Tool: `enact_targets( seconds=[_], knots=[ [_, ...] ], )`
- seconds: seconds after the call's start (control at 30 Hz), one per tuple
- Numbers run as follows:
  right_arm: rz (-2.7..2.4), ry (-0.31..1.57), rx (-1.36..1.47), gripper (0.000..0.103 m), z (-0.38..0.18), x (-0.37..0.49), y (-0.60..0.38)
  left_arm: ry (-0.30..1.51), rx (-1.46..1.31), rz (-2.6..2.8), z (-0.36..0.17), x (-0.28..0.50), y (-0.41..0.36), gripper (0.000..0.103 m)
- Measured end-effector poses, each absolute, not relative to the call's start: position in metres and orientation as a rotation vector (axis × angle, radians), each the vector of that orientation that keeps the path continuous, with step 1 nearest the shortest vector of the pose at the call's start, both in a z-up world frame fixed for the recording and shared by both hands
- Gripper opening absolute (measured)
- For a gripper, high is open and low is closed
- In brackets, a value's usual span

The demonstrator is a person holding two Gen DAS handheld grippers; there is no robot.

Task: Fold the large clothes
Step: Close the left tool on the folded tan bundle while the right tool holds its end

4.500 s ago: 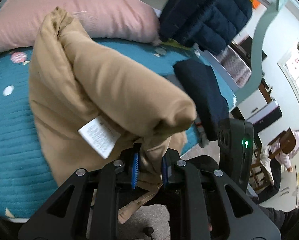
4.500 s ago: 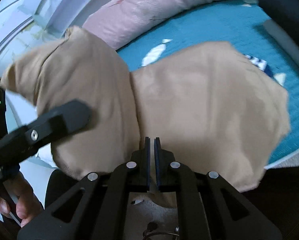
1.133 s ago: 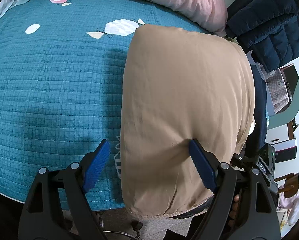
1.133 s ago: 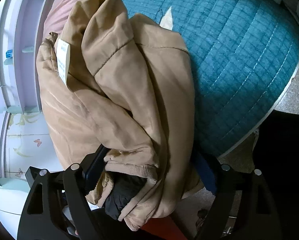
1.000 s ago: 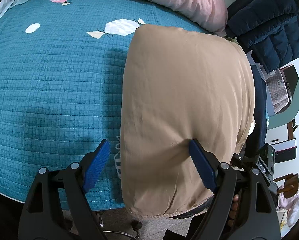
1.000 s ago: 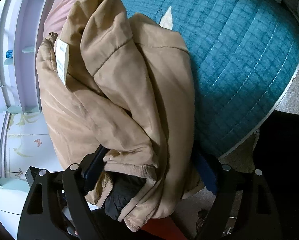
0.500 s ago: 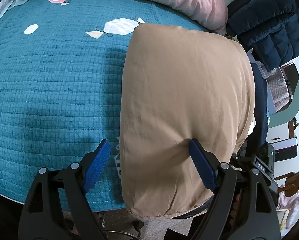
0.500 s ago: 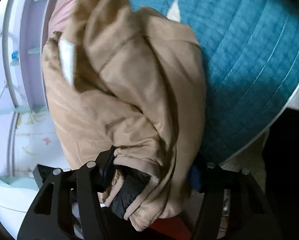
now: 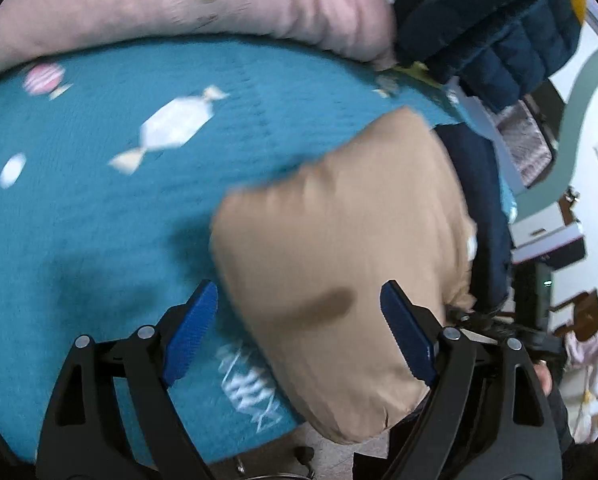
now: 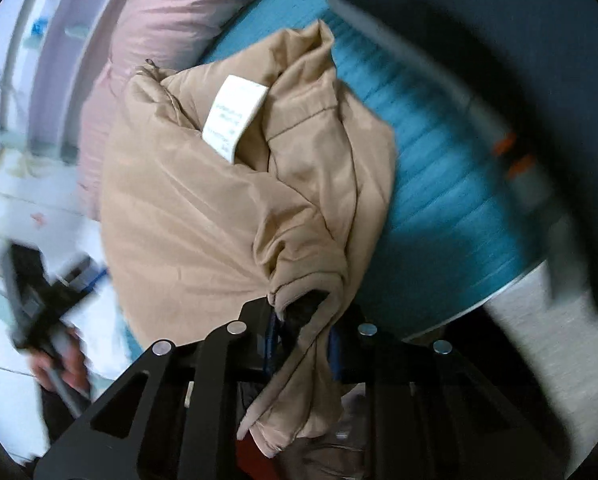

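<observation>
A folded tan jacket lies on the teal quilted bed near its front right edge. My left gripper is open, its blue pads spread on either side of the bundle's near end. In the right wrist view the same jacket is bunched, with a white care label showing. My right gripper is shut on the jacket's cuffed end, which hangs down between the jaws.
A pink pillow lies along the far side of the bed. A navy puffer jacket sits at the far right, with dark clothes beside the tan bundle. The floor lies past the bed edge. Room furniture stands at right.
My right gripper has closed from open onto the jacket's cuffed end and swung. The left view has shifted; the bundle now looks shorter and nearer the bed's right edge.
</observation>
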State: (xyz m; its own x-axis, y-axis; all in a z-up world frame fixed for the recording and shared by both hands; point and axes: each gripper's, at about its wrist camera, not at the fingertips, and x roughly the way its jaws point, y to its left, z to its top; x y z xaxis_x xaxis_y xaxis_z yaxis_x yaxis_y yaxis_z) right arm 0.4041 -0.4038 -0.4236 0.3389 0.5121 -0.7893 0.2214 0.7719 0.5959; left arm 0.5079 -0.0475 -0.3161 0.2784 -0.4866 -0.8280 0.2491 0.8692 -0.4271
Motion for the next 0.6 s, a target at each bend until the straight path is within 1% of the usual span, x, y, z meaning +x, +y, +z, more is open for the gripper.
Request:
enact_targets(
  seconds=[0.17, 0.27, 0.47, 0.6],
  knots=[
    [0.212, 1.296, 0.617, 0.017, -0.429, 0.426, -0.409, 1.246, -0.159, -0.631, -0.311, 0.559, -0.081, 0.087],
    [0.221, 1.315, 0.605, 0.018, -0.434, 0.435, -0.407, 1.296, -0.179, -0.723, -0.317, 0.587, -0.097, 0.088],
    [0.214, 1.328, 0.62, 0.018, -0.433, 0.437, -0.409, 1.523, -0.113, -0.875, -0.364, 0.639, -0.142, 0.09],
    [0.201, 1.335, 0.647, 0.019, -0.433, 0.435, -0.402, 1.632, -0.103, -0.916, -0.394, 0.658, -0.148, 0.093]
  ],
)
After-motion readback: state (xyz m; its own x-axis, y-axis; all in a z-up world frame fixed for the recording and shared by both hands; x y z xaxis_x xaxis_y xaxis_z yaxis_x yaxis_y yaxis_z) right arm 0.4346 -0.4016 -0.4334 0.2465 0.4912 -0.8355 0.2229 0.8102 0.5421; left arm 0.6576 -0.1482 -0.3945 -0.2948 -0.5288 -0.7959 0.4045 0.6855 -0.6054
